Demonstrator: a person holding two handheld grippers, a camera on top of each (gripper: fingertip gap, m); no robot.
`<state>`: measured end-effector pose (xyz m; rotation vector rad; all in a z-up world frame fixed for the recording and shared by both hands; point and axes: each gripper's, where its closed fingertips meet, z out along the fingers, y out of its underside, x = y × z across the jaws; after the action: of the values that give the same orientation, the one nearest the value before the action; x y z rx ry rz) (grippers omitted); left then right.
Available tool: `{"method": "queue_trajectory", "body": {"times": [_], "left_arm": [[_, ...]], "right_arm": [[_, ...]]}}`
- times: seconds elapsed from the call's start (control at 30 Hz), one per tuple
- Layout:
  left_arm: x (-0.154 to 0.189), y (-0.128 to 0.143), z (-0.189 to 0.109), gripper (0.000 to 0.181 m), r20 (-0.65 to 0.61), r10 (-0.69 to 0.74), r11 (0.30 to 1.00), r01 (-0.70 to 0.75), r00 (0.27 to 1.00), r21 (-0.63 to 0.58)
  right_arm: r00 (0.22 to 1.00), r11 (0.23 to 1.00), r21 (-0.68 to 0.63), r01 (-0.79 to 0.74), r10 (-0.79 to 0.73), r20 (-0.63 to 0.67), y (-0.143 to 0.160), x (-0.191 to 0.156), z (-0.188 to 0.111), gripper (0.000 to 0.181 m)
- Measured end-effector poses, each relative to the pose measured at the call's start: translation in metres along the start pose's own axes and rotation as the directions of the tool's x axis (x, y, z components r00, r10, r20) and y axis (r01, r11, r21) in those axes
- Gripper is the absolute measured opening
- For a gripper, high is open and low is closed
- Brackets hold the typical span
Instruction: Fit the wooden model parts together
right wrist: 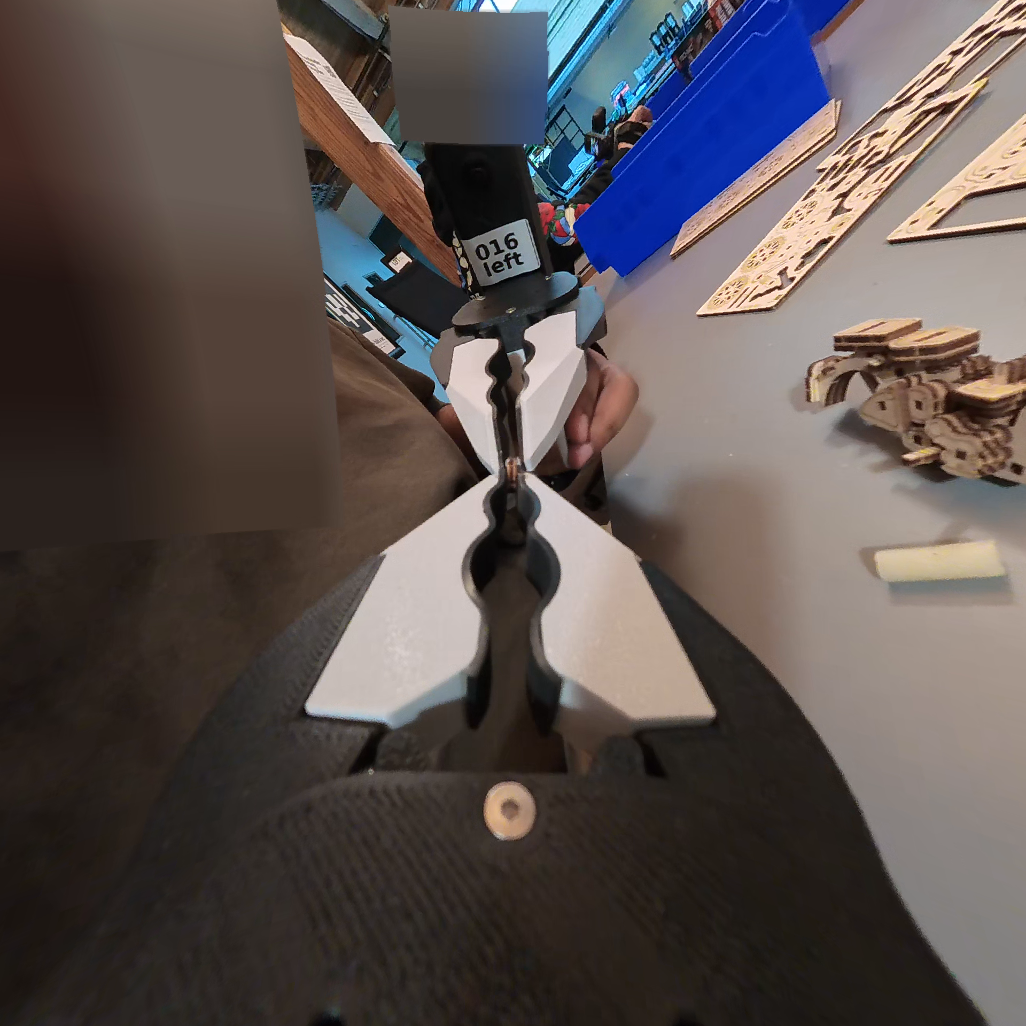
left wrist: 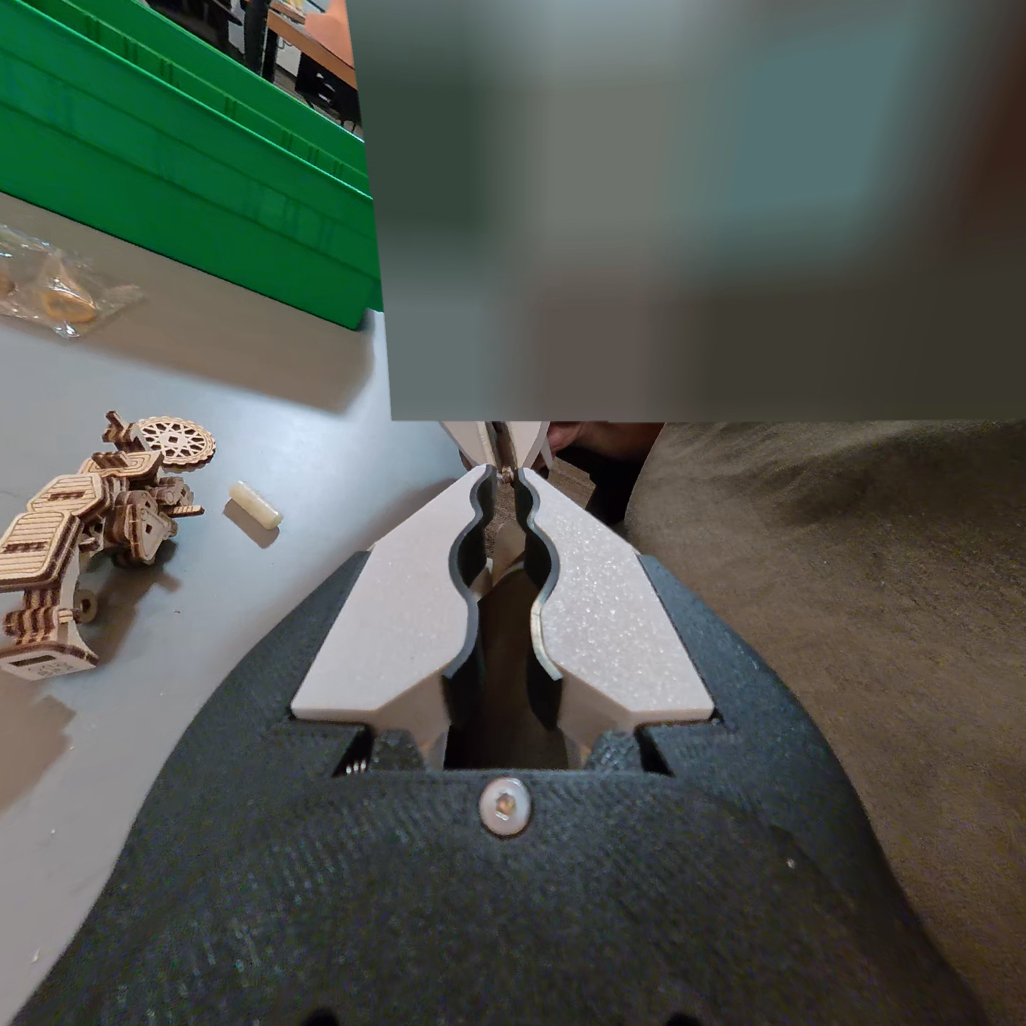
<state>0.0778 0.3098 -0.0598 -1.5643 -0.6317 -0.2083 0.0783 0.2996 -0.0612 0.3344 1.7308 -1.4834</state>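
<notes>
My two grippers meet tip to tip above the front edge of the grey table. My left gripper [left wrist: 505, 478] is shut on a small wooden part [left wrist: 506, 472] at its fingertips. My right gripper [right wrist: 512, 491] faces it, jaws nearly closed on the same small part [right wrist: 514, 471]. The piece is tiny and mostly hidden, so I cannot tell if it is one part or two. The left gripper [right wrist: 513, 456] shows in the right wrist view with a hand behind it. The half-built wooden model [left wrist: 83, 533] lies on the table, also in the right wrist view [right wrist: 933, 400].
A short white cylinder [left wrist: 255, 504] lies beside the model, also in the right wrist view [right wrist: 938, 561]. Green bins [left wrist: 166, 166] and a clear bag of parts [left wrist: 55, 288] sit behind. Cut wooden sheets [right wrist: 805, 211] and a blue bin [right wrist: 694, 166] are further back. A person's brown clothing [left wrist: 833, 610] is close. The tips of both grippers are at nearly the same place.
</notes>
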Motion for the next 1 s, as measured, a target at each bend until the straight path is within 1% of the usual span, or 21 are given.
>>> {"method": "queue_trajectory", "body": {"times": [0.47, 1.0], "left_arm": [[0.0004, -0.0049, 0.0008, 0.004, 0.010, -0.010, 1.000, 0.010, 1.000, 0.016], [-0.0043, -0.0038, 0.0024, 0.004, 0.058, 0.011, 1.000, -0.012, 0.998, 0.014]], "right_arm": [[1.000, 1.000, 0.025, 0.017, -0.016, -0.011, -0.0049, -0.0011, -0.0010, 0.001], [0.999, 0.998, 0.048, -0.037, 0.038, -0.030, -0.0058, 0.0035, -0.0029, 0.001]]}}
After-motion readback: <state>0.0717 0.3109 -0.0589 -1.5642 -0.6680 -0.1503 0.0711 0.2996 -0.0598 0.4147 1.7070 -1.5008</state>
